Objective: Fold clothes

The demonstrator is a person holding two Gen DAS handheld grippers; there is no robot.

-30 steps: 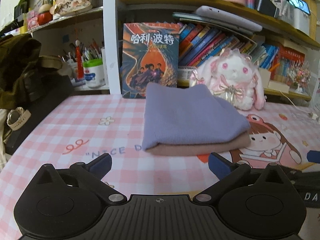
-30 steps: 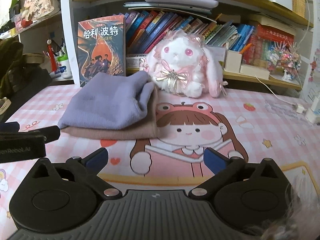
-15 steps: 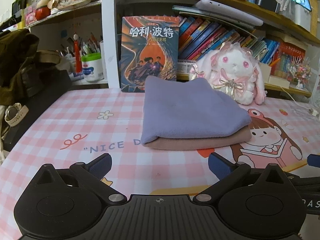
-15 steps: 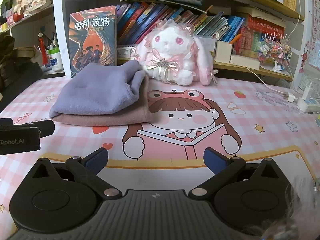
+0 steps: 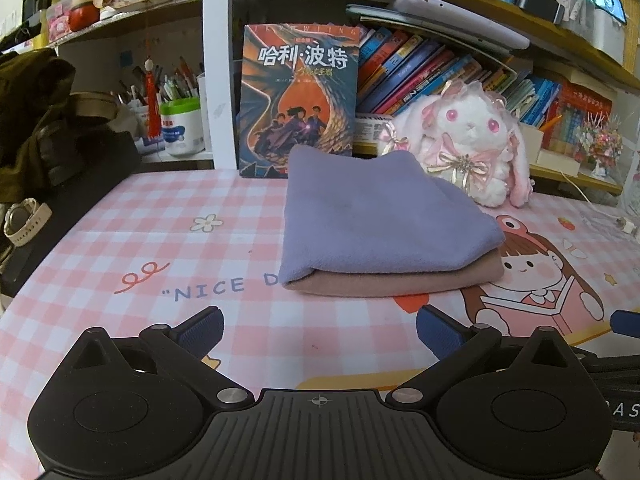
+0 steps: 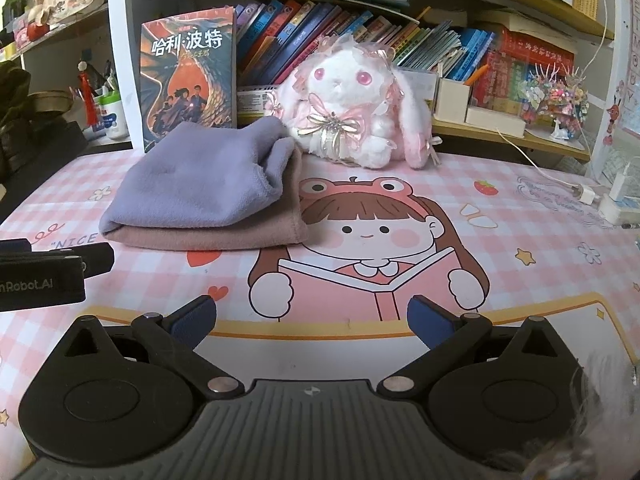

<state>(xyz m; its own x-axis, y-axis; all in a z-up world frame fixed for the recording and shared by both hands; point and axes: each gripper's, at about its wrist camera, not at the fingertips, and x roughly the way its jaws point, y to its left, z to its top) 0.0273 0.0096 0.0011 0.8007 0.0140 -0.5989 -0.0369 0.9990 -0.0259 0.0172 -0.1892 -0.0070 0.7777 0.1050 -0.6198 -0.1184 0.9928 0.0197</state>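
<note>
A folded purple cloth [image 5: 380, 216] lies on top of a folded tan-pink cloth [image 5: 400, 282] on the pink checked desk mat [image 5: 160, 240]. The same stack shows in the right wrist view, purple cloth [image 6: 208, 184] over tan-pink cloth [image 6: 224, 236]. My left gripper [image 5: 320, 330] is open, hanging back from the stack's near edge with nothing between its fingers. My right gripper [image 6: 312, 314] is open too, to the right of the stack over the cartoon girl print. The left gripper's body [image 6: 44, 274] shows at the left edge of the right wrist view.
A white plush rabbit [image 6: 352, 100] sits just behind and right of the stack. An upright book [image 5: 300, 100] leans on the shelf behind it. Shelves of books [image 6: 360, 32], a pen pot [image 5: 180, 124], a dark bag [image 5: 36, 128] at left and a charger [image 6: 616, 196] at right.
Both grippers have drawn back from the stack and risen a little; the stack looks smaller and lower in frame. The cloths have not moved. Both stay open.
</note>
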